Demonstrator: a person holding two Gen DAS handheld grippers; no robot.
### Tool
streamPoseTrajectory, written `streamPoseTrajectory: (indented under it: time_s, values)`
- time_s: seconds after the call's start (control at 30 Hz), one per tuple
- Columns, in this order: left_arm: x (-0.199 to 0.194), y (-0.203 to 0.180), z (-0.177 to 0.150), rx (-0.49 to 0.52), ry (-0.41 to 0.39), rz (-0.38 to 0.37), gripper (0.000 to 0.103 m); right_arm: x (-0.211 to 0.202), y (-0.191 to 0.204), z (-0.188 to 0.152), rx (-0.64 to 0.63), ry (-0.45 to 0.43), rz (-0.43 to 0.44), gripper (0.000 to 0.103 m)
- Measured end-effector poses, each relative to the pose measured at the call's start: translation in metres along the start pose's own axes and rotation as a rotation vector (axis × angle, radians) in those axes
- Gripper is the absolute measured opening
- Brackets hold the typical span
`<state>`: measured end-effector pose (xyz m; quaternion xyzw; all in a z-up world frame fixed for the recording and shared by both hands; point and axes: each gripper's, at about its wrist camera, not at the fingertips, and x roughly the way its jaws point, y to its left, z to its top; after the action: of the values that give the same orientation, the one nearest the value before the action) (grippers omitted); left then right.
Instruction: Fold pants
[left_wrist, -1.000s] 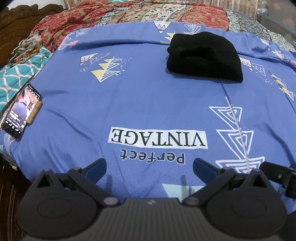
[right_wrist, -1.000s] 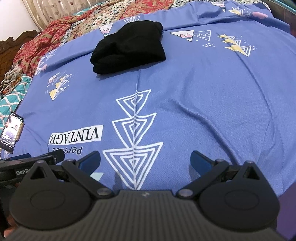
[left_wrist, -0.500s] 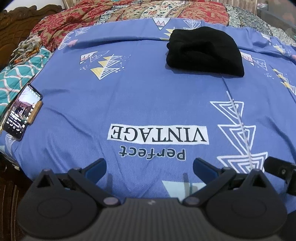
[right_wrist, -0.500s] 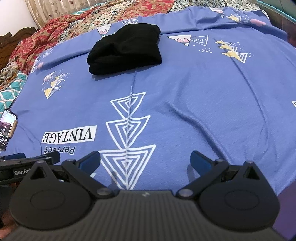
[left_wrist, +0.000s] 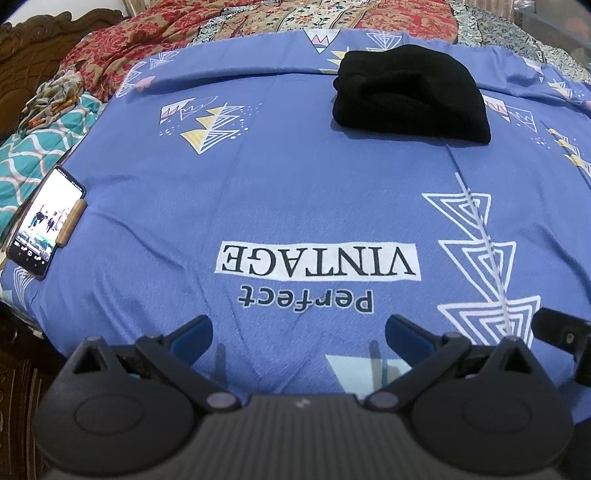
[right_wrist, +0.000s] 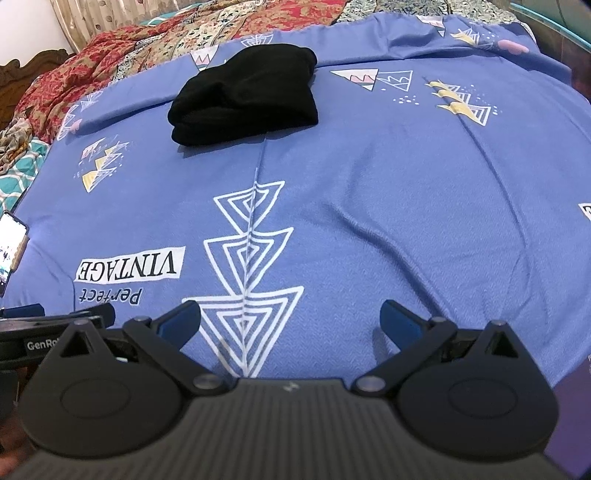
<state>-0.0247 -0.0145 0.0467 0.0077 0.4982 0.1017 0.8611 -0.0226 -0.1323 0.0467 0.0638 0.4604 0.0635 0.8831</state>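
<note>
The black pants (left_wrist: 410, 94) lie folded into a thick bundle at the far side of the blue bedsheet (left_wrist: 295, 192), also visible in the right wrist view as the black pants (right_wrist: 245, 94). My left gripper (left_wrist: 298, 334) hovers open over the near edge of the bed, far from the pants, with nothing between its blue-tipped fingers. My right gripper (right_wrist: 290, 317) is likewise open and empty at the near edge, to the right of the left one. Part of the left gripper's body (right_wrist: 44, 332) shows at the right wrist view's left edge.
A phone (left_wrist: 46, 221) with a lit screen lies at the sheet's left edge. A red patterned quilt (left_wrist: 258, 18) is bunched behind the pants. Teal patterned cloth (left_wrist: 33, 155) and a carved wooden headboard (left_wrist: 33, 33) sit at the far left.
Both grippers have drawn back slightly toward the near edge of the bed, staying open. The folded pants have not moved.
</note>
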Motion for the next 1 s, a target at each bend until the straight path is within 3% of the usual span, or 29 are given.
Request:
streamPoseTrajectory:
  time_s: [1.0]
  values:
    - [0.0022,0.0001,-0.0009,-0.003,0.018,0.014,0.103,0.0042,0.003,-0.0027,-0.009,0.034,0.0,0.103]
